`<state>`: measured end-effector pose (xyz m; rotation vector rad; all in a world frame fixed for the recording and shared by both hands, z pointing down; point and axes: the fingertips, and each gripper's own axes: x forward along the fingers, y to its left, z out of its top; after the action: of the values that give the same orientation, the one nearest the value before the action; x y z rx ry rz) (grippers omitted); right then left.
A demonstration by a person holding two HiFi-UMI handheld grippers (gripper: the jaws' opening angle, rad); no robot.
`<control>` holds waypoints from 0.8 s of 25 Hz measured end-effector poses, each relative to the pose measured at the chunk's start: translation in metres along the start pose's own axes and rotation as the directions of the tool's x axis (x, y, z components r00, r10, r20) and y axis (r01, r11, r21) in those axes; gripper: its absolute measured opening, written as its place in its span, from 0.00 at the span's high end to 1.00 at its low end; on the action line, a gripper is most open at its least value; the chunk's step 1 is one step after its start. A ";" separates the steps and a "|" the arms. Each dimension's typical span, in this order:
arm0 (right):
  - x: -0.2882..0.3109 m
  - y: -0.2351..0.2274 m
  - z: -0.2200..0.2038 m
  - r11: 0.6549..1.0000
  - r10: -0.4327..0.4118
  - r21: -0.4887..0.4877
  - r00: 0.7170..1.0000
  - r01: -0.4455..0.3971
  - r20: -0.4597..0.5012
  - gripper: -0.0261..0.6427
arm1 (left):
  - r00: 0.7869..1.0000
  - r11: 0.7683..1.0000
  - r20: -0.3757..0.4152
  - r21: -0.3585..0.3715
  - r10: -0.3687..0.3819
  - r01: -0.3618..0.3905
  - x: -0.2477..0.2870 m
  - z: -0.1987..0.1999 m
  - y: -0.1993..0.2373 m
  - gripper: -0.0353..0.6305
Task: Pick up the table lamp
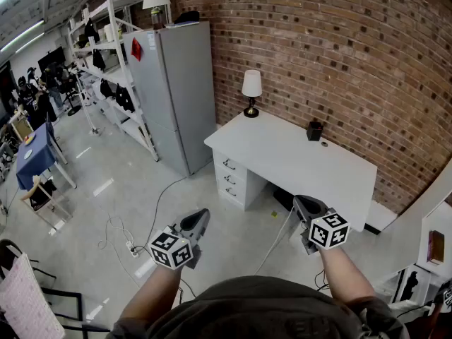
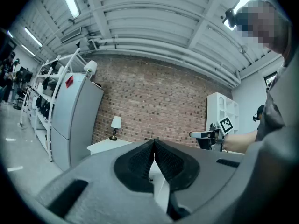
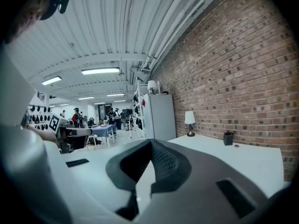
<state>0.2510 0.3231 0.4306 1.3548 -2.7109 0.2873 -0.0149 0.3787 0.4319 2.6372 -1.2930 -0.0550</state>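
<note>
A small table lamp (image 1: 251,92) with a white shade and a dark base stands upright at the far left corner of a white desk (image 1: 282,154) against the brick wall. It also shows small in the left gripper view as the lamp (image 2: 115,126) and in the right gripper view as the lamp (image 3: 189,122). My left gripper (image 1: 203,216) is held well short of the desk, over the floor, shut and empty. My right gripper (image 1: 302,203) hovers just in front of the desk's near edge, also shut with nothing in it.
A dark pen cup (image 1: 314,130) and a small round object (image 1: 324,144) sit on the desk near the wall. A grey cabinet (image 1: 173,90) stands left of the desk, with metal shelving (image 1: 106,69) beyond. Cables (image 1: 134,239) trail on the floor. A white shelf unit (image 1: 431,253) stands at the right.
</note>
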 end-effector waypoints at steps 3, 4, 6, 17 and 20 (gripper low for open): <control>-0.004 -0.006 0.004 1.000 0.004 0.000 1.000 -0.004 -0.001 0.97 | 1.000 1.000 0.001 0.002 0.002 -0.002 0.006 0.003 -0.006 0.94; -0.005 -0.007 0.005 1.000 0.006 -0.001 1.000 -0.006 -0.001 0.97 | 1.000 1.000 0.002 0.003 0.002 -0.002 0.008 0.004 -0.008 0.94; -0.008 -0.011 0.007 1.000 0.011 -0.002 1.000 -0.011 0.000 0.97 | 1.000 1.000 0.004 0.006 0.004 -0.004 0.013 0.005 -0.013 0.94; -0.033 -0.045 0.017 0.998 0.059 -0.010 0.998 -0.059 0.007 0.97 | 0.999 0.999 0.022 0.015 0.034 -0.034 0.044 0.005 -0.056 0.94; -0.036 -0.056 0.018 0.998 0.068 -0.009 0.998 -0.068 0.007 0.97 | 0.999 0.999 0.018 0.012 0.044 -0.044 0.051 0.001 -0.066 0.94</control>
<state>0.3174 0.3144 0.4141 1.2662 -2.7649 0.2761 0.0675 0.3777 0.4204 2.6229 -1.3605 -0.0643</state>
